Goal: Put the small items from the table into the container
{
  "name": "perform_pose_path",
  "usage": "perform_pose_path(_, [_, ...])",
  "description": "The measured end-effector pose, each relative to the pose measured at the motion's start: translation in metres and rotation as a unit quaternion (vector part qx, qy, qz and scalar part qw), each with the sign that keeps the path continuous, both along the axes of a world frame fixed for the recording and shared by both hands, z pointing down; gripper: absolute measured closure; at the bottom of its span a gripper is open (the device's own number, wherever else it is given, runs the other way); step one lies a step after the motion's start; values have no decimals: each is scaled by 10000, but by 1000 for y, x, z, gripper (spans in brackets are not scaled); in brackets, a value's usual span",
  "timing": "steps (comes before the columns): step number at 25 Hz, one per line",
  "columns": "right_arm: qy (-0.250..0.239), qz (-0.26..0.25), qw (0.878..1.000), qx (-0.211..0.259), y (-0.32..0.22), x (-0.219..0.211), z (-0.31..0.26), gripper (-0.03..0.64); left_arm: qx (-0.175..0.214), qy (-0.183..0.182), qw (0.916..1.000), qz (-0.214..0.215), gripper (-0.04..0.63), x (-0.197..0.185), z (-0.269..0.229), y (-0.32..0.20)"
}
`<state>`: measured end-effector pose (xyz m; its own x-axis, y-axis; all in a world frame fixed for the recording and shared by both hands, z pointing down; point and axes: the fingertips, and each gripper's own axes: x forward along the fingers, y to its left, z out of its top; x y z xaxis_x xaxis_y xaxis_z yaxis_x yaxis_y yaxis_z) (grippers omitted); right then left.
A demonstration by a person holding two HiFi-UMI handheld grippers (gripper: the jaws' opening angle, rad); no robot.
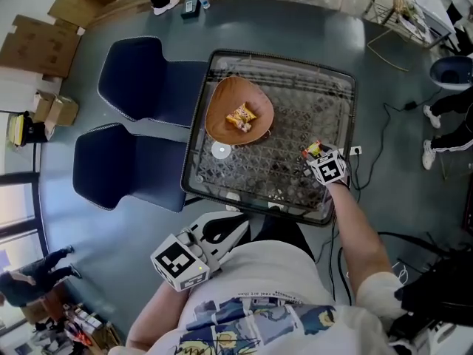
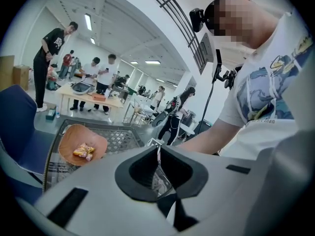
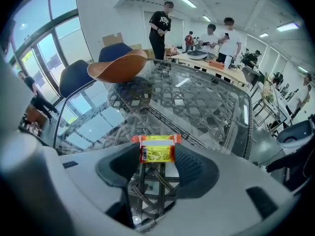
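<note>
down at the glass table, right gripper stands wide astride a snack packet, pad contact unclear; left gripper jaws together.

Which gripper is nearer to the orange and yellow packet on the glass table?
Right. The right gripper is over the packet, its open jaws either side of it. The left gripper is well back, off the table's near edge.
</note>
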<state>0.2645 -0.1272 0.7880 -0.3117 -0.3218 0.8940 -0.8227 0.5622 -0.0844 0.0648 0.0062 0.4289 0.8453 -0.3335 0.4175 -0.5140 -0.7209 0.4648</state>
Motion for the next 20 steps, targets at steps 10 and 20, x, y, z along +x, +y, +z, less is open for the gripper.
perform_pose_path(10, [54, -17, 10000, 21, -4, -2, -1, 472, 59, 47, 9998, -167, 586, -11, 0, -11])
perform_pose_path(20, [99, 142, 9994, 313, -1, -3, -40, 548, 190, 206, 9996, -25, 586, -21, -8, -5])
